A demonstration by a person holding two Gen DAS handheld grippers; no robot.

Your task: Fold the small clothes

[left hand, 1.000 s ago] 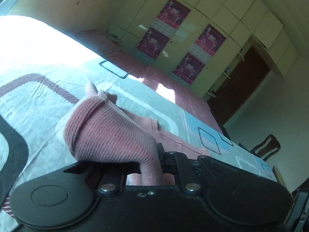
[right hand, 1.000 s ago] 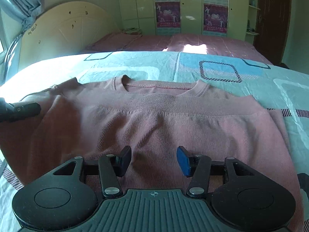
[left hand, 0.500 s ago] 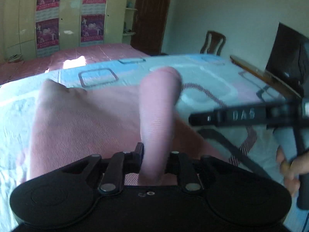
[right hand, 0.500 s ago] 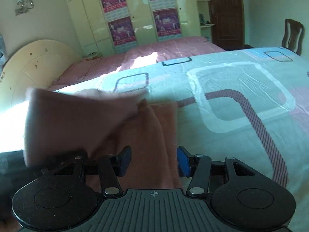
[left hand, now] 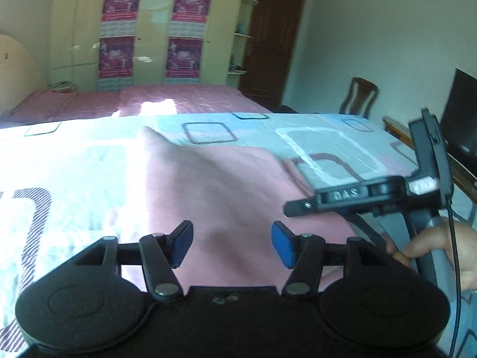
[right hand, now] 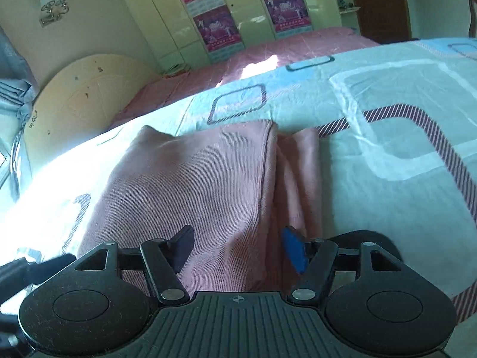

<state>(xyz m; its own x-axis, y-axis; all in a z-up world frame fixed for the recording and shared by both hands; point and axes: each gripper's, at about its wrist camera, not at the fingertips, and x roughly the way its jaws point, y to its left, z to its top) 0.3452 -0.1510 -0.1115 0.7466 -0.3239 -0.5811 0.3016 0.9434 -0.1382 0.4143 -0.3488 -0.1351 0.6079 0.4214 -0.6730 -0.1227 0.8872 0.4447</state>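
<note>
From my station, I note the left gripper (left hand: 231, 243) at 6 o'clock of its own view, jaws apart after just opening, blue pads clear of the cloth and nothing pinched between them. The right gripper (right hand: 237, 247) likewise stands released, its jaws having just widened, the fabric lying beneath them rather than clamped. The pink sweater (right hand: 190, 191) rests folded on the patterned bedsheet (right hand: 402, 137), spreading from 6 toward 12 o'clock in the right wrist view, with a narrower folded strip along its 3 o'clock edge. In the left wrist view I record the right gripper's body at 3 o'clock, carried by a person's hand (left hand: 438, 253), just beside the sweater's edge. Farther off, at 12 o'clock, lies a second bed with a pink cover (left hand: 134, 101); beyond it a wardrobe (left hand: 149, 26) bearing four posters, a dark door (left hand: 271, 44) at 1 o'clock, and a wooden chair (left hand: 359, 97) at 2 o'clock.
</note>
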